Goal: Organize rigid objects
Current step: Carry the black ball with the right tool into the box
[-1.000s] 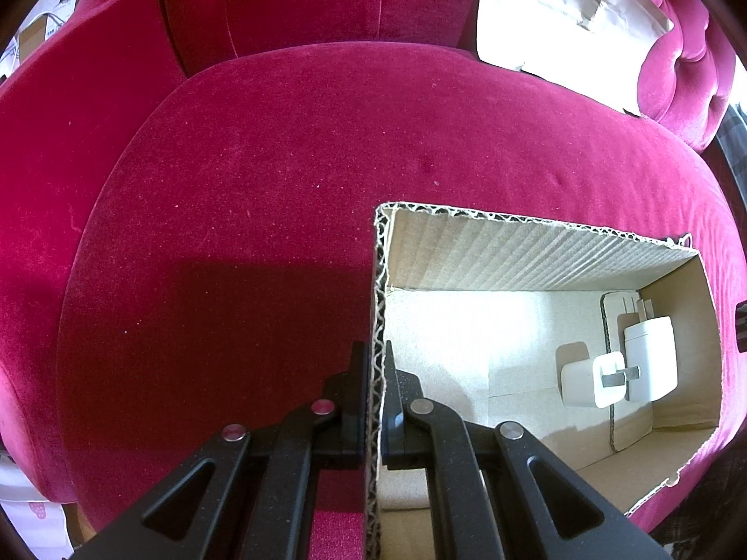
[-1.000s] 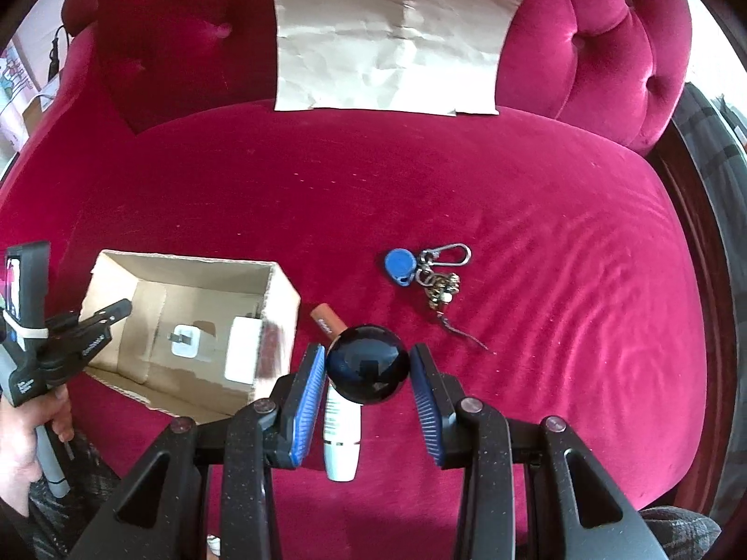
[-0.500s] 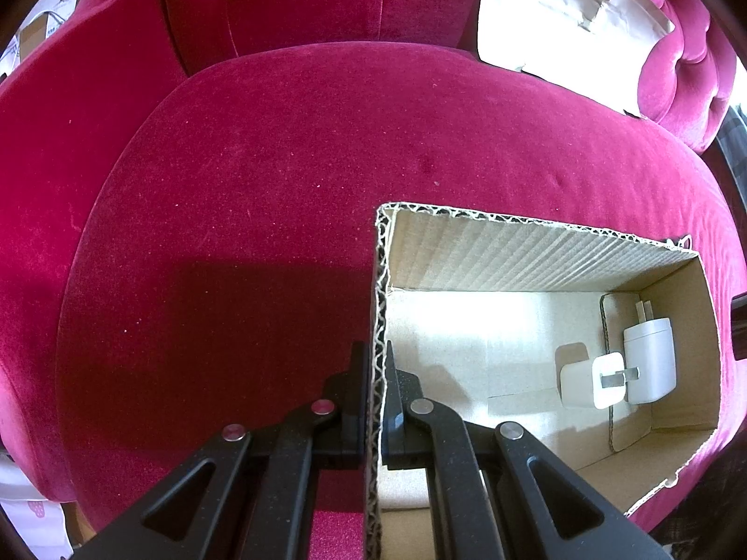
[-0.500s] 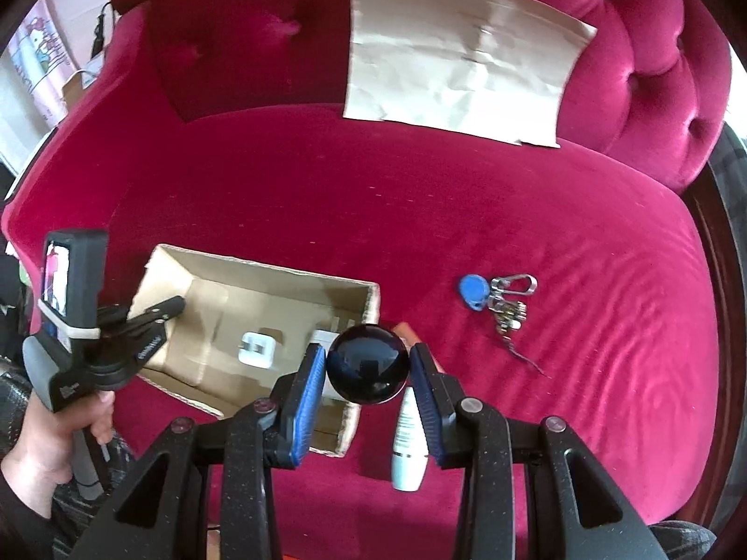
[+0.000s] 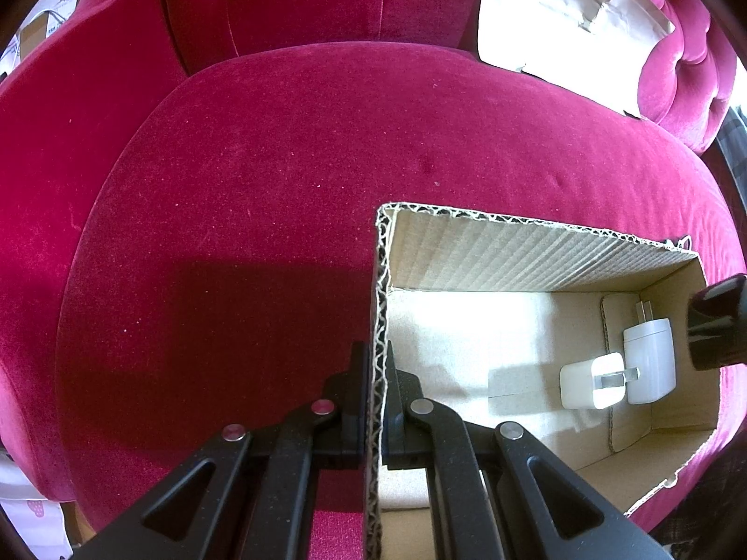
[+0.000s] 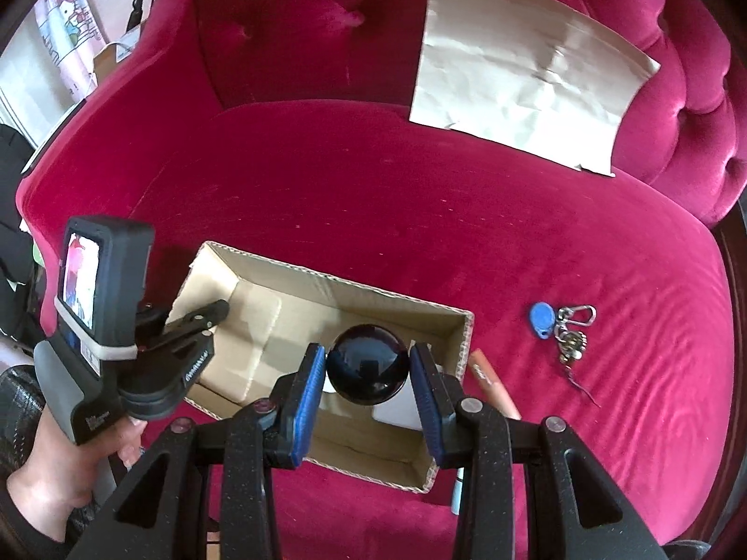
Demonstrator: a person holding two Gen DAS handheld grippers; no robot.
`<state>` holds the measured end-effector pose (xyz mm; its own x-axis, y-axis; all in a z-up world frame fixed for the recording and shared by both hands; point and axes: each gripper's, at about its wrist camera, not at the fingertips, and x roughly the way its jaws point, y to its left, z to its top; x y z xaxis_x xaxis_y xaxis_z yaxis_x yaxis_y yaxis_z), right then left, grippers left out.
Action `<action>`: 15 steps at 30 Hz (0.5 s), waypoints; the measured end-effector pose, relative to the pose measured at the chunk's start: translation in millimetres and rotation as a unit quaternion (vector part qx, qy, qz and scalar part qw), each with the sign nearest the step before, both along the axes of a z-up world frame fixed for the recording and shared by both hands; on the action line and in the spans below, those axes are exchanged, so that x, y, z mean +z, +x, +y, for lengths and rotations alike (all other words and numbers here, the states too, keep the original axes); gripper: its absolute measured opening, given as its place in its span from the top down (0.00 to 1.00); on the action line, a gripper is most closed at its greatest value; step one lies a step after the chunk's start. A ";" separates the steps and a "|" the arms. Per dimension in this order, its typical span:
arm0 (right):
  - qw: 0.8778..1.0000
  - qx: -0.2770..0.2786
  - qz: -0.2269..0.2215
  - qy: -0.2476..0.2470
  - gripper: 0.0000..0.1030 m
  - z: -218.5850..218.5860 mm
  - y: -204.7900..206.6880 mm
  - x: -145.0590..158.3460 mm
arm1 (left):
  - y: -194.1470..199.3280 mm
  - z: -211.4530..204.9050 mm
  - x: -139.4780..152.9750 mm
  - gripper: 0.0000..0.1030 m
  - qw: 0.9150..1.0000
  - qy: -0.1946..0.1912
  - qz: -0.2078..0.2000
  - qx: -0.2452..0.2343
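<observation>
A glossy black ball (image 6: 368,364) hangs over the open cardboard box (image 6: 299,275), above its right end. Inside the box two white chargers (image 5: 621,368) lie touching. Right of the box lie a peach tube (image 6: 494,382) and a blue-tagged keyring (image 6: 562,326).

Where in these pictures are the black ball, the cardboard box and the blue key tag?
black ball (image 6: 368,364), right wrist view, on its glossy front face.
cardboard box (image 5: 513,256), left wrist view, on its ribbed inner far wall.
blue key tag (image 6: 541,320), right wrist view, on the middle of its flat blue face.
</observation>
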<state>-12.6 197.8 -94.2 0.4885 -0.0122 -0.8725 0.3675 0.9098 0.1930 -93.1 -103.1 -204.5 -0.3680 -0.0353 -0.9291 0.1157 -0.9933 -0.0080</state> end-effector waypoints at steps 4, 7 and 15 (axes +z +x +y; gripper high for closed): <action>1.000 0.003 -0.001 0.001 0.61 7.3 10.7 -2.9 | -0.2 0.1 -0.2 0.97 1.000 0.000 0.000 0.000; 1.000 0.005 -0.002 0.001 0.61 13.2 19.0 -5.5 | -0.5 -0.3 -0.3 0.97 1.000 0.000 0.000 0.000; 1.000 0.001 -0.002 0.012 0.61 21.3 33.8 -18.7 | -1.2 -0.7 -0.6 0.97 1.000 0.001 0.000 -0.001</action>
<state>21.1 219.1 -112.9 0.4924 0.0105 -0.8703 0.3641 0.9058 0.2169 -94.3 -103.8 -205.1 -0.3682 -0.0339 -0.9291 0.1146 -0.9934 -0.0092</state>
